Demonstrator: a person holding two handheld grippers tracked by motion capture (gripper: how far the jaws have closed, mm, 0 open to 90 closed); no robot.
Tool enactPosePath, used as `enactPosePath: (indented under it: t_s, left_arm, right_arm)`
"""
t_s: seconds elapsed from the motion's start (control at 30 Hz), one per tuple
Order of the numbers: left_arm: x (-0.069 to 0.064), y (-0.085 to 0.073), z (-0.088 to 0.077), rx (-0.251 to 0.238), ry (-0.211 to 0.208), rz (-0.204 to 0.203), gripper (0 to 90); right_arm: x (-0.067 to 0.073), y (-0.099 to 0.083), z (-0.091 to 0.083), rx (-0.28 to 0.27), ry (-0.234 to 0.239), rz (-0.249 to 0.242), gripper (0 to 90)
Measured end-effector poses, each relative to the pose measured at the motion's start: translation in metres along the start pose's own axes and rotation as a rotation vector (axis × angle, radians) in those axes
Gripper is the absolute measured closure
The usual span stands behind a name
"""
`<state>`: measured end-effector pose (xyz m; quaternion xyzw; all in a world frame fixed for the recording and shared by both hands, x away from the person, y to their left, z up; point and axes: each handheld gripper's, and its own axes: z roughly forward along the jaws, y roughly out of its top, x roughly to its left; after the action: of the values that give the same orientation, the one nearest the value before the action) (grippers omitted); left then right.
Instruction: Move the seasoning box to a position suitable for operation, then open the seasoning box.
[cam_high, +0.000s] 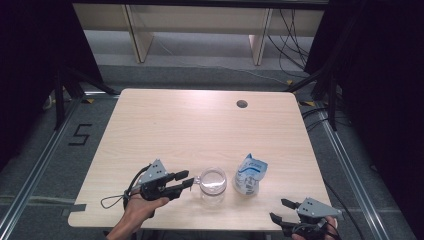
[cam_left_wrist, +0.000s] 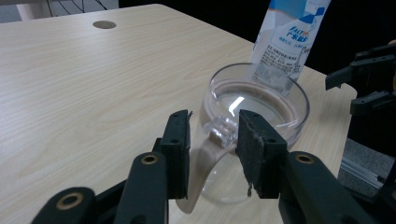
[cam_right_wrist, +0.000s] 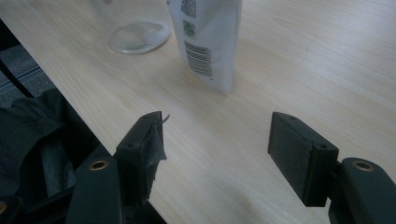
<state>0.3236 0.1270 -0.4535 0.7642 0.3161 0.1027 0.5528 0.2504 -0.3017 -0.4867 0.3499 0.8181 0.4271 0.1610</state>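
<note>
A light wooden table (cam_high: 200, 125) carries every object; a round cable hole (cam_high: 242, 104) lies near its far right corner. A white-and-blue printed pouch (cam_high: 250, 174) stands upright toward the near edge, just right of a clear glass mug (cam_high: 213, 185) and close beside it. The mug stands upright with its handle (cam_left_wrist: 219, 133) turned toward the left gripper (cam_high: 186, 181). In the left gripper view the handle lies between that gripper's two black jaws, which stand at a moderate gap on either side of it; whether the pads press on the glass cannot be told. The right gripper (cam_high: 278, 210) hovers at the table's near right edge, jaws wide apart with nothing between them, well apart from the pouch.
</note>
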Motion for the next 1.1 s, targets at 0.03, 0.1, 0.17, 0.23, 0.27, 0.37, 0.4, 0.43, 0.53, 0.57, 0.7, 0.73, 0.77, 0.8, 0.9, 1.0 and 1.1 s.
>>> enactPosePath:
  t_s: [0.03, 0.1, 0.17, 0.23, 0.27, 0.37, 0.4, 0.43, 0.53, 0.57, 0.7, 0.73, 0.77, 0.8, 0.9, 1.0, 1.1]
  left_arm:
    - [0.000, 0.001, 0.001, 0.005, 0.001, 0.004, 65.0]
    - [0.000, 0.004, 0.006, 0.002, -0.010, 0.015, 67.1]
    - [-0.001, 0.006, 0.010, 0.003, -0.015, 0.018, 68.3]
    - [-0.002, 0.008, 0.012, 0.004, -0.014, 0.022, 70.8]
    - [-0.004, 0.011, 0.014, 0.010, -0.011, 0.035, 72.2]
    - [-0.007, 0.013, 0.015, 0.016, -0.012, 0.048, 74.9]
    - [-0.007, 0.013, 0.015, 0.016, -0.012, 0.048, 75.6]
    - [-0.007, 0.014, 0.017, 0.008, -0.022, 0.047, 76.4]
    - [-0.008, 0.014, 0.016, 0.015, -0.011, 0.048, 77.2]
    - [-0.007, 0.014, 0.015, 0.019, -0.008, 0.052, 77.2]
    - [-0.006, 0.014, 0.014, 0.011, -0.009, 0.045, 81.4]
    - [-0.006, 0.014, 0.014, 0.011, -0.008, 0.042, 82.9]
    - [-0.006, 0.014, 0.014, 0.011, -0.004, 0.039, 84.0]
    - [-0.006, 0.014, 0.014, 0.011, -0.004, 0.039, 85.6]
    - [-0.006, 0.014, 0.016, 0.023, 0.000, 0.040, 88.7]
    - [-0.007, 0.014, 0.017, 0.027, 0.001, 0.044, 89.2]
    - [-0.009, 0.014, 0.016, 0.028, 0.004, 0.051, 89.3]
  right_arm:
    - [0.001, 0.000, 0.000, 0.002, -0.015, 0.007, 36.8]
    - [0.001, -0.001, 0.000, 0.005, -0.009, 0.012, 36.8]
    - [0.002, -0.002, -0.002, -0.006, -0.009, 0.032, 36.8]
    - [-0.001, -0.002, -0.003, -0.013, -0.009, 0.006, 36.8]
    - [0.002, -0.003, -0.006, -0.004, -0.024, 0.032, 36.9]
    - [0.003, -0.003, -0.005, -0.002, -0.026, 0.037, 36.9]
    - [0.003, -0.003, -0.005, -0.002, -0.026, 0.037, 36.9]
    - [0.001, -0.002, -0.005, -0.006, -0.026, 0.006, 36.9]
    - [0.002, -0.002, -0.004, 0.000, -0.013, 0.024, 36.9]
    - [0.002, -0.002, -0.004, 0.000, -0.013, 0.024, 36.9]
    - [0.002, -0.001, -0.002, -0.001, 0.003, 0.021, 36.9]
    - [0.002, -0.001, -0.002, -0.013, -0.011, -0.003, 36.9]
    - [0.002, -0.001, -0.002, -0.006, -0.008, 0.003, 37.0]
    - [0.002, -0.001, -0.002, -0.006, -0.008, 0.003, 37.0]
    - [0.004, 0.000, -0.002, -0.009, -0.012, 0.030, 39.0]
    - [0.003, 0.001, 0.000, -0.022, 0.000, 0.018, 40.2]
    - [0.006, 0.003, 0.002, -0.019, 0.018, 0.008, 41.6]
